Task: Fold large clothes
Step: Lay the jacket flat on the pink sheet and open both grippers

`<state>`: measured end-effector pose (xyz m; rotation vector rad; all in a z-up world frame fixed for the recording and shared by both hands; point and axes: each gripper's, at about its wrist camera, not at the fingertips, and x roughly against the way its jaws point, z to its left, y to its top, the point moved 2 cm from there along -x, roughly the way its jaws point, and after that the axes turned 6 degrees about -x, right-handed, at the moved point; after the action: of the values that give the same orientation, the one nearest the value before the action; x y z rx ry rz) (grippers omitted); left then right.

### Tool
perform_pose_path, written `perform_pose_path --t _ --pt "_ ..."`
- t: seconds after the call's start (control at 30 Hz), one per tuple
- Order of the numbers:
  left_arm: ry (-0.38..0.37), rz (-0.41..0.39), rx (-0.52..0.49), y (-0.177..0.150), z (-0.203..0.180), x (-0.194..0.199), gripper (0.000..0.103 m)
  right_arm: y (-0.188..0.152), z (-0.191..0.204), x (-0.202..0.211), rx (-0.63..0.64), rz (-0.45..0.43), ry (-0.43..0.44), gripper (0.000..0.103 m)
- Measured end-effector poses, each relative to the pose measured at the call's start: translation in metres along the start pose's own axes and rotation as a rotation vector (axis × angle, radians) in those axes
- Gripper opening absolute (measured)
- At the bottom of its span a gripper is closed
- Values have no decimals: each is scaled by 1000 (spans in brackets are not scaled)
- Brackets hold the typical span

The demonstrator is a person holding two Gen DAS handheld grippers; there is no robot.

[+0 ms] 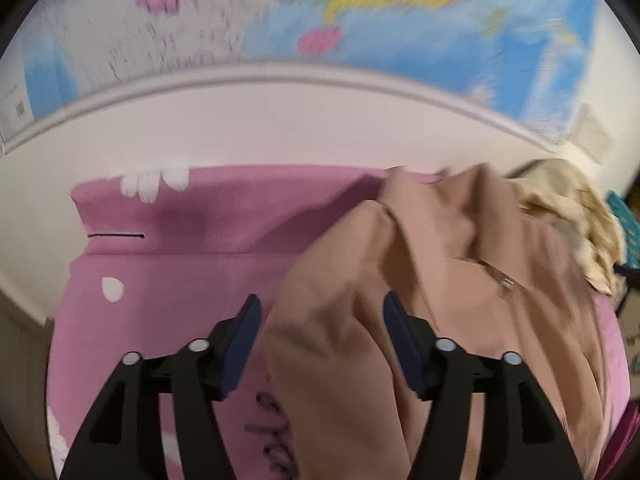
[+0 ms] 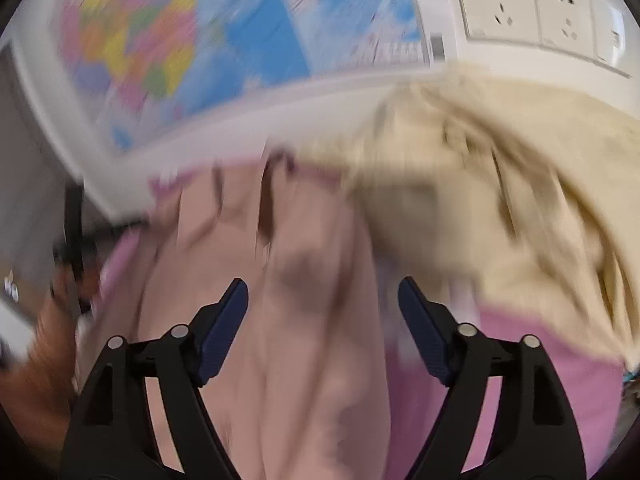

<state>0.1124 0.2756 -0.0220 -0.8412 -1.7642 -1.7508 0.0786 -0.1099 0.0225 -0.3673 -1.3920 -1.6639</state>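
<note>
A tan garment (image 1: 420, 280) with a zipper lies crumpled on a pink sheet (image 1: 180, 280). My left gripper (image 1: 322, 320) is open, its fingers standing either side of the garment's near left fold, just above it. In the right wrist view, which is blurred, the same tan garment (image 2: 312, 320) lies under my open right gripper (image 2: 322, 300). A cream knitted garment (image 2: 500, 200) lies heaped at its right; it also shows in the left wrist view (image 1: 572, 216).
A world map (image 1: 320, 20) hangs on the white wall behind the bed. Wall sockets (image 2: 528, 12) sit at the upper right. A teal object (image 1: 624, 224) lies at the bed's right edge. A dark object (image 2: 74, 248) stands at the left.
</note>
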Motion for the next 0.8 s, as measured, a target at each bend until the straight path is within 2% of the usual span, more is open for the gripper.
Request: perform_pose_path --t 0.07,0.2,0.23,0.27,0.3,0.33,0.47,0.57,0.63,0.73,0.8 --pt "-19 -29 -36 -16 -10 30 63 -39 -4 9 16 67 -22 79" --pt "-53 -32 -79 -49 -21 56 64 -118 -16 16 -29 185 -29 78" --pt "-66 -30 -85 -59 -21 61 64 -126 -18 15 -49 197 -31 69" --pt "-78 -31 -87 -67 -22 66 64 -134 -24 16 -93 209 -1 44" --pt "-83 -33 -85 -71 -26 68 64 -139 -29 15 -124 215 25 29" --pt "-89 -32 -84 -78 -27 70 64 -139 -33 19 -152 209 44 2" --pt "-95 -25 -76 -93 -29 78 64 -104 -34 55 -146 95 2 3" --pt "-101 -27 -98 -101 -33 87 64 -59 -52 108 -163 -81 -69 3" --pt "-116 -23 -107 -107 -38 93 64 -48 -62 125 -155 -142 -147 3" --pt "-172 0 -120 -118 -48 97 64 -46 -88 112 -199 -121 -220 6" --pt "-212 23 -137 -126 -59 97 65 -57 -103 89 -230 -58 -233 10"
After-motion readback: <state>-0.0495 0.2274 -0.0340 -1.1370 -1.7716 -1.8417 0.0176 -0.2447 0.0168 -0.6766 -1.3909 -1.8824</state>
